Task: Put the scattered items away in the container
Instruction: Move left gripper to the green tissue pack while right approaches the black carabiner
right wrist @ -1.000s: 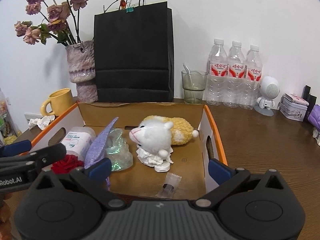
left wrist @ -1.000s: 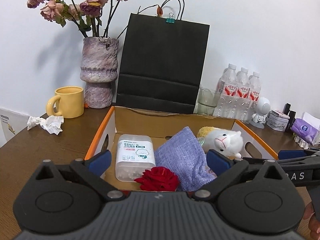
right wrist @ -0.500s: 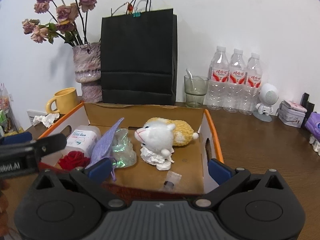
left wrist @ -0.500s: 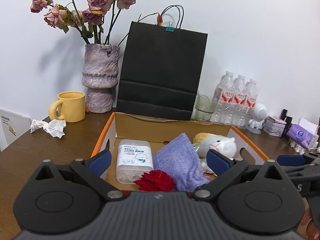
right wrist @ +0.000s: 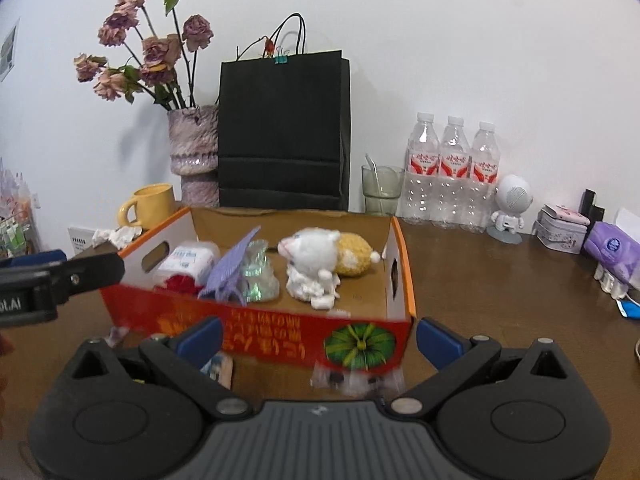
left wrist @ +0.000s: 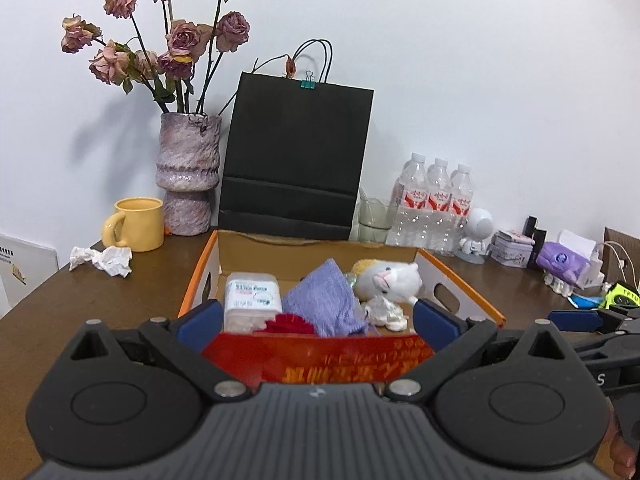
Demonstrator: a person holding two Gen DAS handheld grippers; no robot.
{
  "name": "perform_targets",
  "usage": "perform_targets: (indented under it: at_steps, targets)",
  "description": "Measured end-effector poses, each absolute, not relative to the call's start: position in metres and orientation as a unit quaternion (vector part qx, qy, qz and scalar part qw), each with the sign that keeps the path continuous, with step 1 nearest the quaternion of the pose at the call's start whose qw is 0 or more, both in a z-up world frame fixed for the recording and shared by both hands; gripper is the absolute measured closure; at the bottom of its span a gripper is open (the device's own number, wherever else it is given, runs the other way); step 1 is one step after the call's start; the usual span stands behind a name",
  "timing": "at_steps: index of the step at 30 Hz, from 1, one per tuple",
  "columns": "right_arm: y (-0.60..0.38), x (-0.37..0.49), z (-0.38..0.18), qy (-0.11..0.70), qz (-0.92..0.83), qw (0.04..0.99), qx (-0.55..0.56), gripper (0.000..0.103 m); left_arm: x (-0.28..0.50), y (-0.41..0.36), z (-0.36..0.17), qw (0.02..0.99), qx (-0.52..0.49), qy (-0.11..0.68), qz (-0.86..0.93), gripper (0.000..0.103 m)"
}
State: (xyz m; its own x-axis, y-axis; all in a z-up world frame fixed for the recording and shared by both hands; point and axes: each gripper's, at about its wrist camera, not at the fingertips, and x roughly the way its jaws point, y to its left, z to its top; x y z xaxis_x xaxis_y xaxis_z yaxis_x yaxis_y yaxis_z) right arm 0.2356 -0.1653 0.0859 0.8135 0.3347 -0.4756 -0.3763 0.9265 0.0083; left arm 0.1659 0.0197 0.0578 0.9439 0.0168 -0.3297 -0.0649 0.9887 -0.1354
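Observation:
The cardboard box [left wrist: 320, 356] [right wrist: 280, 332] with a red front and orange rim stands on the wooden table. It holds a white cotton-swab tub [left wrist: 251, 300] [right wrist: 186, 258], a red rose [left wrist: 286, 323], a lilac cloth [left wrist: 326, 304] [right wrist: 230, 270], a plush sheep [left wrist: 390, 280] [right wrist: 316, 256], crumpled tissue [left wrist: 386, 312] and a clear wrapper [right wrist: 258, 276]. My left gripper [left wrist: 316, 320] is open and empty, in front of the box. My right gripper [right wrist: 318, 340] is open and empty, before the box's front wall. Small clear packets [right wrist: 356, 380] and a small card [right wrist: 218, 368] lie on the table by the box front.
Behind the box stand a black paper bag [left wrist: 296, 160], a vase with dried roses [left wrist: 188, 176], a yellow mug [left wrist: 136, 230], a glass [right wrist: 380, 188] and three water bottles [right wrist: 452, 172]. Crumpled tissue [left wrist: 102, 260] lies left. A small robot figure [right wrist: 510, 208], tins and tissue pack [right wrist: 610, 248] sit right.
Both grippers have pulled back and up from over the box; its red front wall and the small items on the table in front now show. Both stay open.

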Motion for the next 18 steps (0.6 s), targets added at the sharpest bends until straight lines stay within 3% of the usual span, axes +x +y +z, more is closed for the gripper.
perform_targets:
  at_steps: [18]
  targets:
    - [-0.193, 0.184, 0.042, 0.289, 0.173, 0.940, -0.062, 0.000, 0.119, 0.012, 0.028, 0.972, -0.049, 0.226, 0.029, 0.000]
